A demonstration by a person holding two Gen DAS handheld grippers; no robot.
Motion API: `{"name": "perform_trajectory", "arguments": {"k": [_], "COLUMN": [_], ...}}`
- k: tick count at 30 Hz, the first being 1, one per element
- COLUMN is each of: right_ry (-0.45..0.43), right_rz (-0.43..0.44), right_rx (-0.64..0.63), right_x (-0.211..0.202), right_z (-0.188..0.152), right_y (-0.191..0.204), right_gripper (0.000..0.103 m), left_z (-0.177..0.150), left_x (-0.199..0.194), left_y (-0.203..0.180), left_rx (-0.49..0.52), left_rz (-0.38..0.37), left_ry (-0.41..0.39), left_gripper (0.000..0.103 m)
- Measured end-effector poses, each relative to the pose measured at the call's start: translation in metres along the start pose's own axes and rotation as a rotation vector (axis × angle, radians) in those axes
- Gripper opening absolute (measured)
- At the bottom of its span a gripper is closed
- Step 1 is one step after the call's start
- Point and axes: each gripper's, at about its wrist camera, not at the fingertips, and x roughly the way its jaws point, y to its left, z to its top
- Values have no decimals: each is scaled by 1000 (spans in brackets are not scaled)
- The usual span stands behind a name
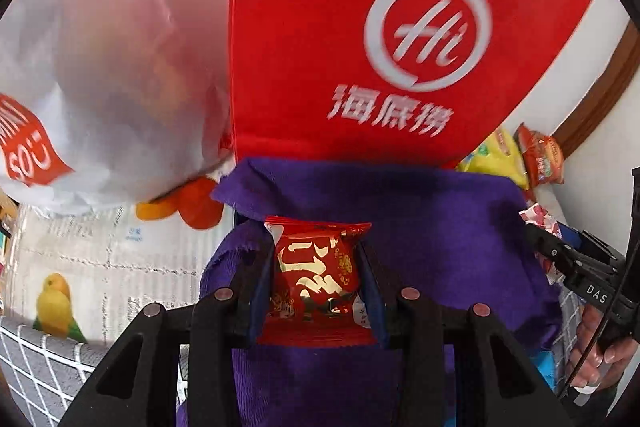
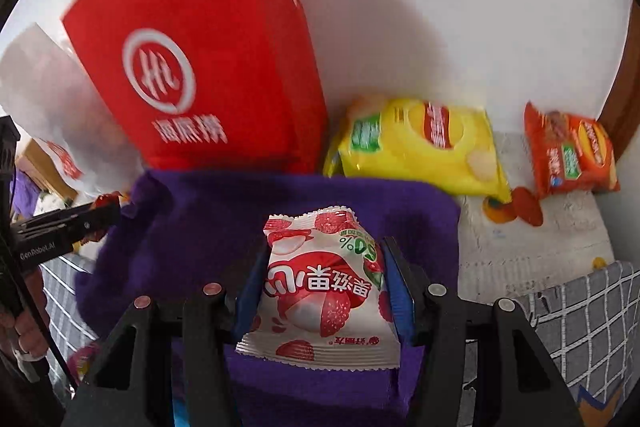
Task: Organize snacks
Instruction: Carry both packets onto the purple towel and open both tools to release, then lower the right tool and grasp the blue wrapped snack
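Over the purple cloth (image 1: 400,211), in front of the red bag (image 1: 320,39): left gripper (image 1: 318,283) fingers pinching a small red snack packet (image 1: 316,275), right gripper (image 2: 320,287) fingers pinching a white-and-pink snack packet (image 2: 320,287); yellow chip bag (image 2: 420,147) just right of the red bag.

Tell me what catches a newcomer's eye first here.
The big red bag with its white logo stands at the back against the wall. In front, over a purple cloth, each gripper clamps a snack: the left a red packet, the right a white lychee packet.
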Motion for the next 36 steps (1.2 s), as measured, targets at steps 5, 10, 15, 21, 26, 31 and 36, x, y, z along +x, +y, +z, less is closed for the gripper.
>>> {"name": "perform_trajectory", "arguments": {"k": [5,10,15,21,26,31,36], "right_ry": [52,85,103,114,56,-14,-74], "right_rz": [-20,-28,-31,-21,-25,-32,-54], "right_rx": [6,1,2,-5,-7,-8,19], "right_x": [20,32,39,38,13,-29,-76], "right_z": [-4,-7,-10,-8,-3,-1,-11], "right_y": [-5,-5,-6,-4,2,9,12], "right_gripper": [55,55,55,65,74,74,75], "left_z": [-5,-7,-6,-3,-1,-2,-15], "left_x": [16,23,25,18,1,-36,-75], "left_y": [2,0,0,5,3,-1,-5], "left_rx": [-8,-16,-19,-20,-10,1,6], "left_rz": [11,8,-5,-26,-13,-11,-20], "left_ry": [30,37,29,25,15,-28,-69], "left_gripper": [39,39,39,42,59,62,67]}}
